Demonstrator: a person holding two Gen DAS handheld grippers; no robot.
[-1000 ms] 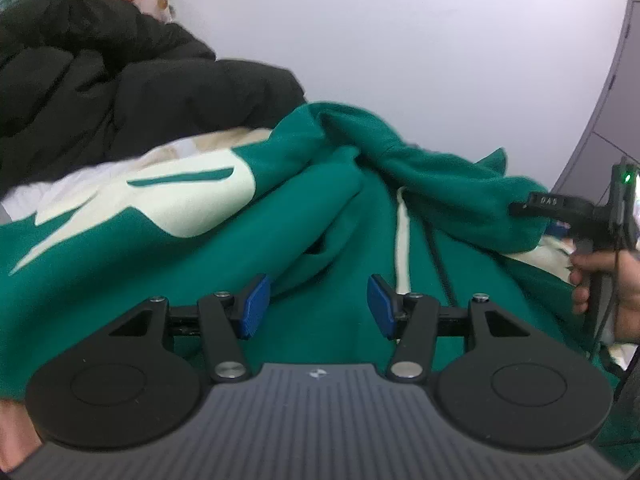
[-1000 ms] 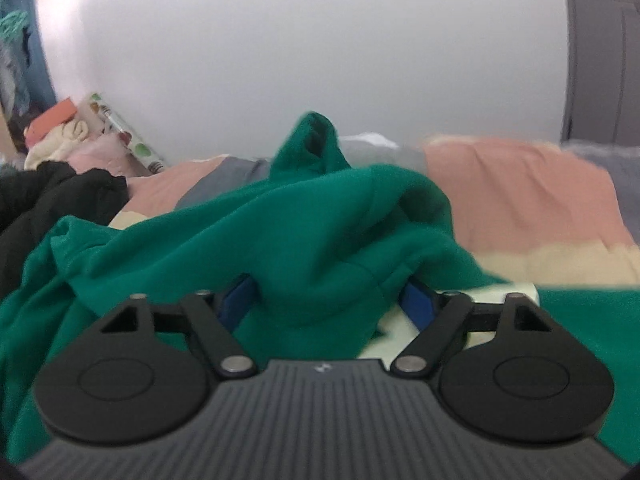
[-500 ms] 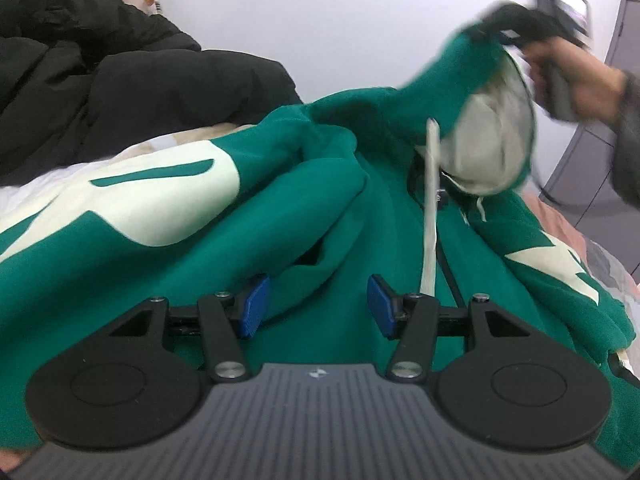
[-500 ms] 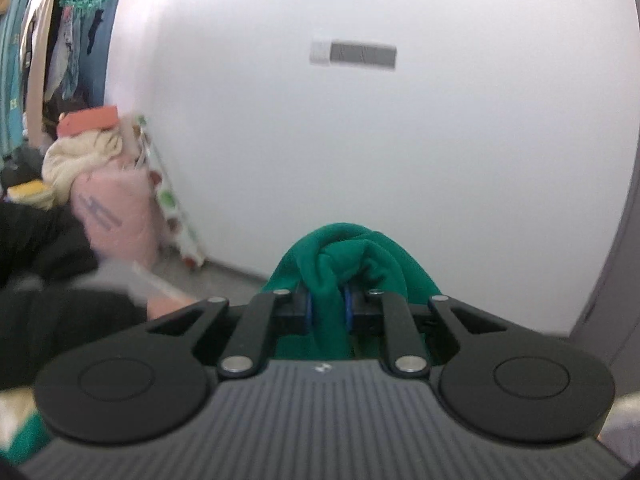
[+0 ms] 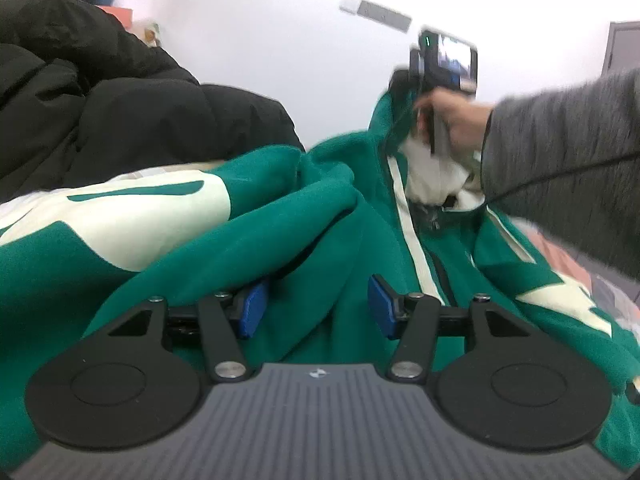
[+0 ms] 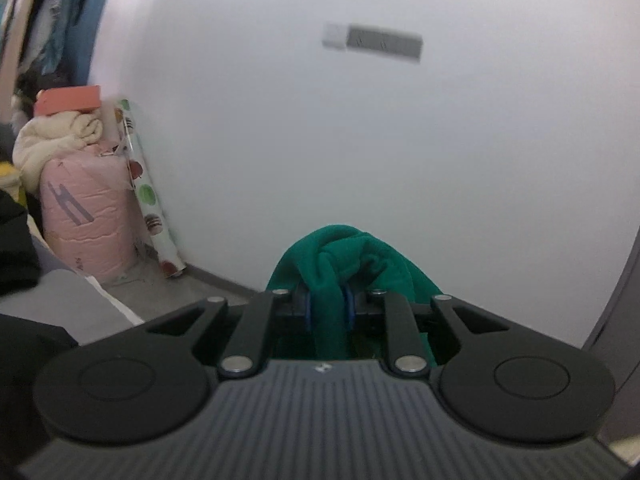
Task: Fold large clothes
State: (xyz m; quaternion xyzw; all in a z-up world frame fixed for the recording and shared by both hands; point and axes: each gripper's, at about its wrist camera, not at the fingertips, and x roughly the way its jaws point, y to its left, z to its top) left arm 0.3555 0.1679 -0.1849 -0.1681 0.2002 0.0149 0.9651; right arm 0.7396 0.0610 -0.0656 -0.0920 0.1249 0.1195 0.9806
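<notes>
A large green hoodie (image 5: 320,240) with cream markings and a cream zipper strip lies crumpled on the bed. My left gripper (image 5: 316,312) is open, its blue pads on either side of a green fold low in the left wrist view, not pinching it. My right gripper (image 6: 329,312) is shut on a bunch of green hoodie fabric (image 6: 344,252) and holds it up in front of the white wall. In the left wrist view the right gripper (image 5: 404,92) shows at upper right, lifting the hood with its cream lining (image 5: 432,176).
A black puffy jacket (image 5: 100,100) is heaped at the left. A pink wrapped bundle (image 6: 84,220) with cream cloth on it and a patterned roll (image 6: 148,204) stand against the wall. The bed cover (image 5: 576,268) shows at right.
My right gripper closed on the hood fabric and lifted it high off the bed. The left gripper stayed open in the same place over the green fold.
</notes>
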